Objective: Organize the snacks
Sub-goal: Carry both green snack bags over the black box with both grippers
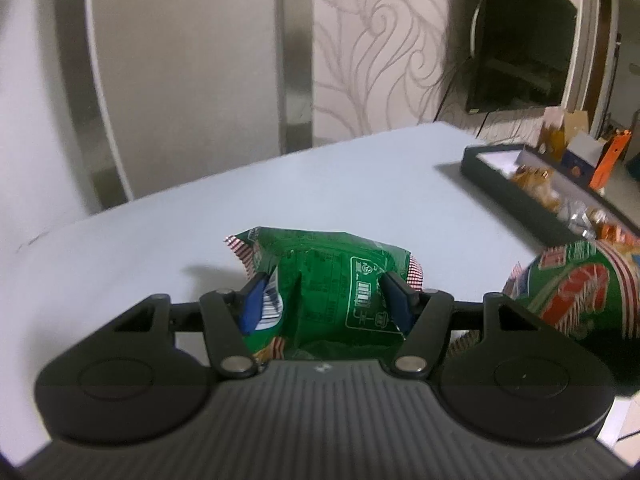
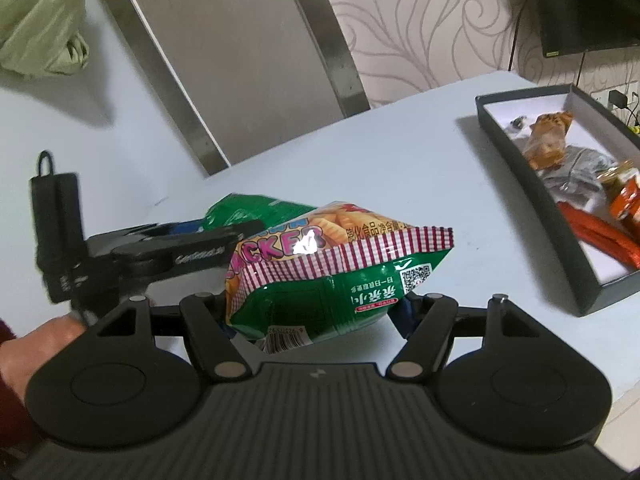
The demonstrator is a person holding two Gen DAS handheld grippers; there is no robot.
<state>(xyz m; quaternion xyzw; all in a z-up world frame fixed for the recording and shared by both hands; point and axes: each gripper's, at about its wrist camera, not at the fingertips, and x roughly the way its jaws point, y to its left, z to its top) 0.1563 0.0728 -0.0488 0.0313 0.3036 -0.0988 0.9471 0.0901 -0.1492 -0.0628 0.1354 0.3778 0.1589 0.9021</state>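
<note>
1. While both bags hang clear of the pale counter, the big danger is a slip: each is puffy, glossy film, and a pinch on an air-filled packet can slide off mid-carry.
2. Left claw is clenched on the green snack bag, its blue pads pressing into the crumpled back panel. That looks a shallow bite, so a sudden swing could shake it loose.
3. Right claw is gripping the crackers bag across its belly, with the red-and-white checked seam jutting forward.
4. Squeeze harder and the risk flips: I'd judge the contents brittle, and a sealed bag could burst.
5. Watch the spacing! The two claws ride close, the bags nearly brushing, so one could knock the other.
6. Off to the right sits the dark tray, already crowded with small wrapped snacks and a red sausage stick. A bulky bag dropped there could perch on the rim and tumble out.
</note>
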